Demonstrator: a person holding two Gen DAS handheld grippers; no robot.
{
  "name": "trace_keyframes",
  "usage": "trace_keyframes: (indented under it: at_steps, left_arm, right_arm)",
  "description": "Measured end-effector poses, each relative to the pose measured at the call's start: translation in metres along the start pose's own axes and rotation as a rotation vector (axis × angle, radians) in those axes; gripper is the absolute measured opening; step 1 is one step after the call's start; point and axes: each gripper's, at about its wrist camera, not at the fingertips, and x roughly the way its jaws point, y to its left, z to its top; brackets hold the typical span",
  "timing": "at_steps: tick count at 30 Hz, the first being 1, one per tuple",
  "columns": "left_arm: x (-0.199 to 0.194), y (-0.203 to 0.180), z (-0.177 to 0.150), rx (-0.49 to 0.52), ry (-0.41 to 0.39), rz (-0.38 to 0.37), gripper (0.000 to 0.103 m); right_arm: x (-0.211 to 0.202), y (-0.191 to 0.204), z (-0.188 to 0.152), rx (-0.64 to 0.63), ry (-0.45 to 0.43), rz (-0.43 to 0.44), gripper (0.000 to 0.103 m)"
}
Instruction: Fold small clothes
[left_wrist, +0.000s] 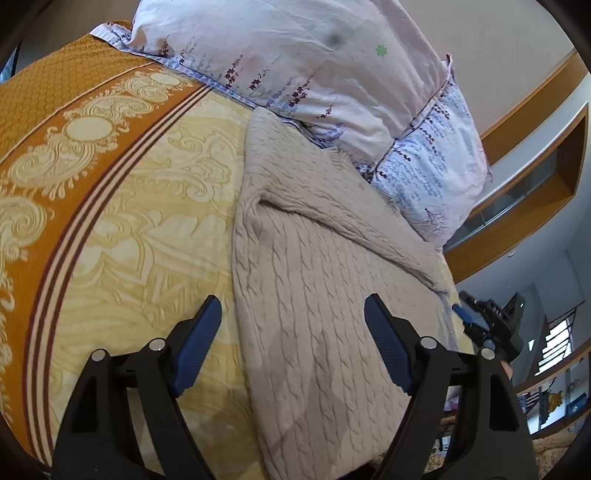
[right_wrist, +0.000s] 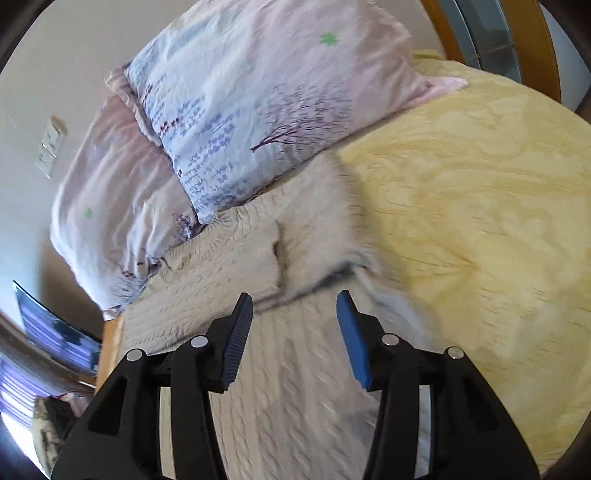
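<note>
A beige cable-knit sweater (left_wrist: 317, 295) lies on the yellow bedspread (left_wrist: 147, 236), its sleeves folded in across the body. My left gripper (left_wrist: 291, 306) is open and empty, hovering over the sweater's left edge. The right gripper (left_wrist: 480, 325) shows at the sweater's far right edge in the left wrist view. In the right wrist view the sweater (right_wrist: 295, 369) is blurred, with a folded sleeve and a crease ahead. My right gripper (right_wrist: 293, 302) is open and empty above the sweater's body.
Two floral pillows (left_wrist: 295, 62) lie at the head of the bed, touching the sweater's top; they also show in the right wrist view (right_wrist: 236, 103). A wooden headboard (right_wrist: 491, 33) and the bed's edge (right_wrist: 110, 350) border the area. An orange patterned band (left_wrist: 48, 122) runs along the bedspread's left.
</note>
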Motion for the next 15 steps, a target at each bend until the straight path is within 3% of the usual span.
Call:
trace_keyframes:
  at_steps: [8, 15]
  left_arm:
    - [-0.009, -0.005, -0.025, 0.007, 0.021, -0.064, 0.069]
    - [-0.02, -0.009, -0.051, 0.028, 0.046, -0.183, 0.059]
  right_arm:
    - [-0.028, -0.056, -0.016, 0.077, 0.074, 0.029, 0.049]
    - [-0.035, -0.062, -0.048, 0.038, 0.195, 0.243, 0.048]
